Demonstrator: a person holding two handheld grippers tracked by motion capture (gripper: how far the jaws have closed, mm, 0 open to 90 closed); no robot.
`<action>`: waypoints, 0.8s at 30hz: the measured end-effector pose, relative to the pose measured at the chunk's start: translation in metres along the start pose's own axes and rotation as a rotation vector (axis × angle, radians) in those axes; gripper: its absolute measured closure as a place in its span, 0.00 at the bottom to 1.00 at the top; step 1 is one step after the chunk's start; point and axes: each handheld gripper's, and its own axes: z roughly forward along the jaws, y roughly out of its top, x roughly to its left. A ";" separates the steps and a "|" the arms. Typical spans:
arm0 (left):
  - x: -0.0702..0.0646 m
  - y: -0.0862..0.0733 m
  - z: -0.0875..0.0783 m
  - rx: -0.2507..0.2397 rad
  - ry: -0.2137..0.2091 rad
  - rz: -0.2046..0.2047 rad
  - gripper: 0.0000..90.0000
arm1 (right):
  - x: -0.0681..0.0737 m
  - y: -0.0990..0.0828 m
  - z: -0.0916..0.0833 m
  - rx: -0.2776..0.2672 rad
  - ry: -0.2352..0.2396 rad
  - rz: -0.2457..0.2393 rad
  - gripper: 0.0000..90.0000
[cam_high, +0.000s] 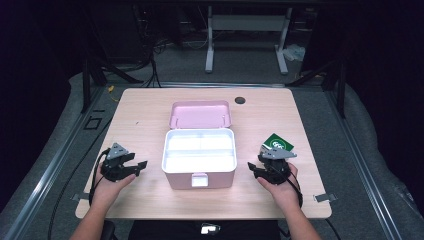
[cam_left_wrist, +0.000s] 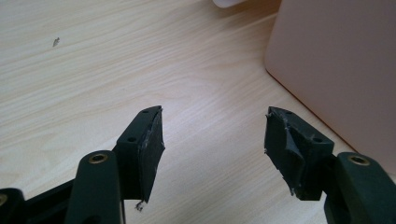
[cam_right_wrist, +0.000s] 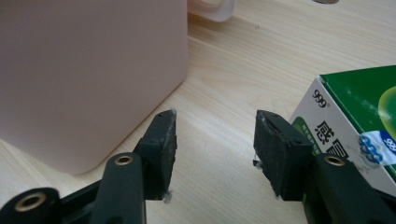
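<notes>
Crowding the right tongs (cam_right_wrist: 215, 140), the green box (cam_right_wrist: 355, 121) runs off-frame.

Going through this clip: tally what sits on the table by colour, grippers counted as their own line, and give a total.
Pink: 1, the open storage box with its lid raised
Green and white: 1, the medicine carton
Dark: 1, the small round disc near the table's far edge
Black grippers: 2, the left gripper and the right gripper, both with jaws open and empty
Total: 5
</notes>
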 end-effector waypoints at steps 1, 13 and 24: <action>-0.001 0.000 0.001 0.010 -0.001 0.016 0.43 | -0.001 0.000 0.000 -0.004 -0.001 0.003 0.54; -0.005 -0.002 -0.002 0.040 -0.004 0.023 0.52 | 0.004 0.003 0.003 0.013 -0.006 0.004 0.54; -0.003 -0.005 -0.007 0.043 0.005 0.002 0.52 | 0.006 0.003 0.006 0.026 0.027 -0.009 0.54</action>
